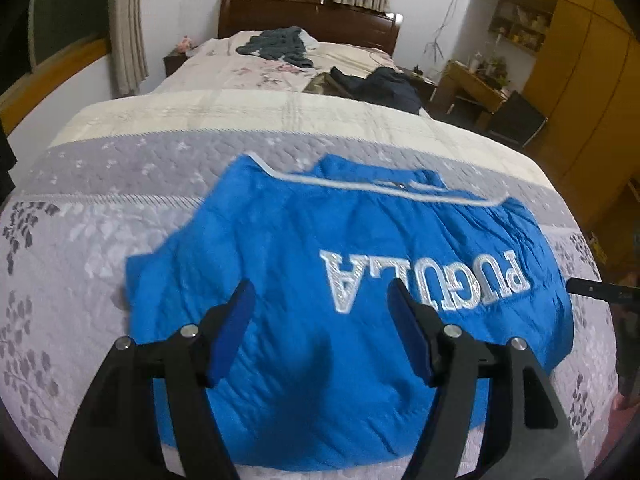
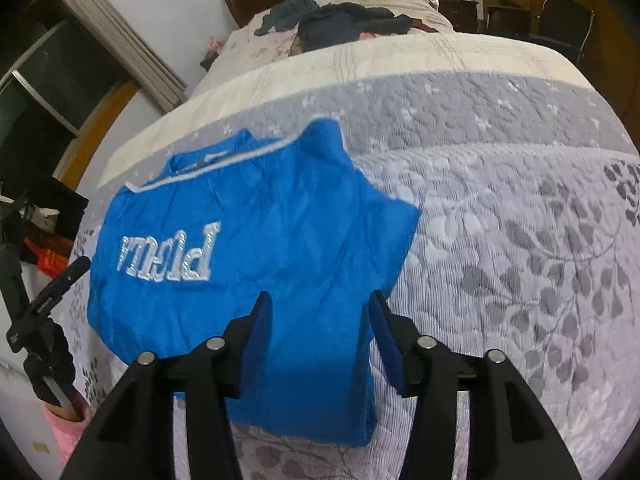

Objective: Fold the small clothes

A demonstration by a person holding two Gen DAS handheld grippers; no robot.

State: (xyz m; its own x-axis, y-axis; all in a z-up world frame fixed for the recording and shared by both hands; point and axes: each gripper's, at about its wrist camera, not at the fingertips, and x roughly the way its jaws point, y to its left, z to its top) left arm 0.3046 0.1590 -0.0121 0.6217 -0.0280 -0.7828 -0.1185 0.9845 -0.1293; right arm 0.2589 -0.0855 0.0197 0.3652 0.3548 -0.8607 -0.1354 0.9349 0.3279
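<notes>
I am holding my left gripper [image 1: 322, 330] and right gripper [image 2: 318, 332] above the near edge of a blue garment [image 1: 344, 280] — both spread wide, pinching nothing. The garment is lying flat on the grey leaf-patterned quilt [image 2: 520, 240], white lettering upside down. Farther off, dark clothes [image 1: 280, 46] are lying heaped by the headboard — too blurred to identify.

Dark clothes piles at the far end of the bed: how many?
2. A grey-teal heap lies by the headboard; a dark navy heap lies nearer, to its right. More may be hidden behind them.
</notes>
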